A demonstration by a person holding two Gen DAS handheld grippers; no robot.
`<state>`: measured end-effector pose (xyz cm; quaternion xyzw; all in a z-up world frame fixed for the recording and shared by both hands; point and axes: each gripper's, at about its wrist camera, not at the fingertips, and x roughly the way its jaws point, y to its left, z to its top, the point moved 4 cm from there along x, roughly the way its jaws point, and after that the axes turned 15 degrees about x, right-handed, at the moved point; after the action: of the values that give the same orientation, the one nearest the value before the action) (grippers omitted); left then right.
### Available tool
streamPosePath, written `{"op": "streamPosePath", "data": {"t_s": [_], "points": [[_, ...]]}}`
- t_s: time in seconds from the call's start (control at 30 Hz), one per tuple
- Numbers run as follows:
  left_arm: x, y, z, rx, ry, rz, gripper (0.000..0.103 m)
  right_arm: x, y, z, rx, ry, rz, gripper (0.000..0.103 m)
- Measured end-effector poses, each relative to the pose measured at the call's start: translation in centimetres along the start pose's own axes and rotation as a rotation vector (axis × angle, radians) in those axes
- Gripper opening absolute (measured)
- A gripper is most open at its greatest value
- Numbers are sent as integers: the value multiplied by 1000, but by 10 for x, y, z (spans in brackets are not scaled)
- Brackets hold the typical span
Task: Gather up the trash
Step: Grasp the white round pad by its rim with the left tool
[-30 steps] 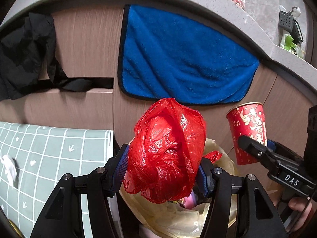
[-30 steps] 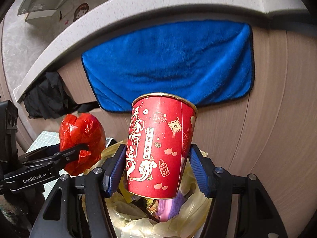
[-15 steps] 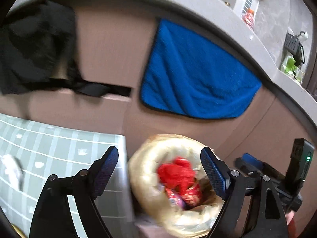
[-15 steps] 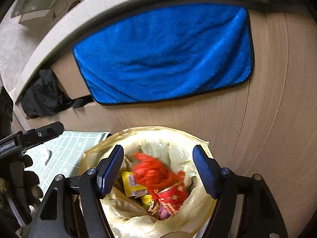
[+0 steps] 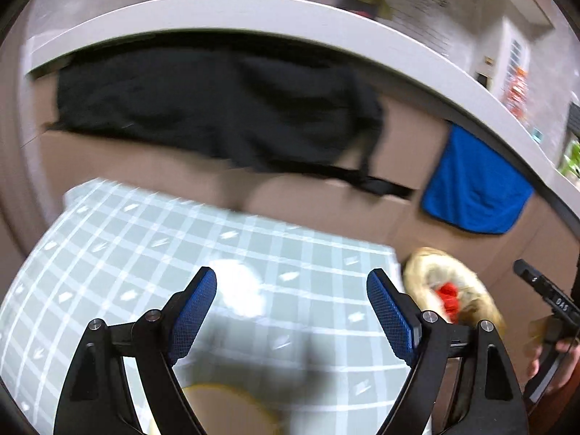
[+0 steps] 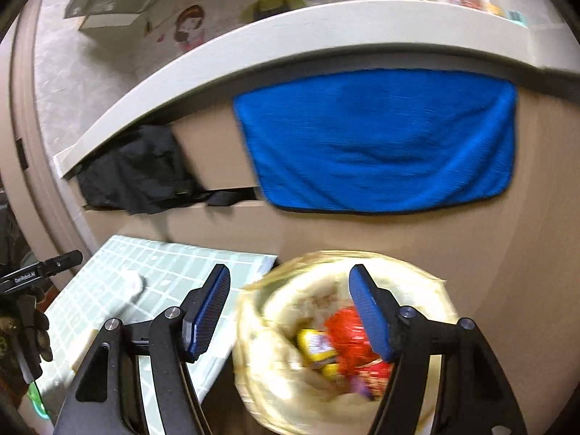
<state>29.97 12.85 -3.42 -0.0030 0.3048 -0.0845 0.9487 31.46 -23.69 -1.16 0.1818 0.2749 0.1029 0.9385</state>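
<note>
So the biggest thing around is the wood-panel cabinet front under the pale stone bench [image 6: 224, 47], with a bright blue fleece towel [image 6: 380, 141] hanging off its edge and a crumpled black cloth [image 5: 217, 108] stuffed in the gap further along. Below that there's a mint-green checked mat [image 5: 181, 239] spread flat, and right off its far right corner sits the round bin lined with a yellowish plastic bag [image 6: 427, 290]. Big change from a second ago: both grippers were carrying stuff over the bin, a crumpled red plastic bag [image 6: 344, 330] in the left one and a red printed paper cup [image 6: 373, 369] in the right, and now both pieces are lying inside the liner next to a yellow wrapper [image 6: 317, 348]. The left gripper [image 5: 291, 304] has its blue pads spread wide with nothing between them and has swung away over the mat, where a blurry white scrap of tissue or similar [image 5: 239, 282] sits just ahead of it. The right gripper [image 6: 290, 311] is also spread apart and empty, hovering over the near rim of the bin. I'd guess that white scrap is the next pickup, so two items down, at least one to go.
</note>
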Motion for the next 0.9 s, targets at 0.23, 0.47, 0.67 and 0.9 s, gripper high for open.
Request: {"op": "streamPosePath", "data": {"t_s": [0.23,0.47,0.67,0.9], "points": [[-21,60,-60,-112,78,8,85,30,84,-31,-103,81,80,65],[-32,82,-112,-206,140,-36,85,61,152,-92,-157,289,247,57],[-24,91,-139,-286,201,-92,84,72,201,-173,-252,513,369,16],[-11,90,-144,-333,216,-149,83,74,235,-230,-314,641,436,8]]}}
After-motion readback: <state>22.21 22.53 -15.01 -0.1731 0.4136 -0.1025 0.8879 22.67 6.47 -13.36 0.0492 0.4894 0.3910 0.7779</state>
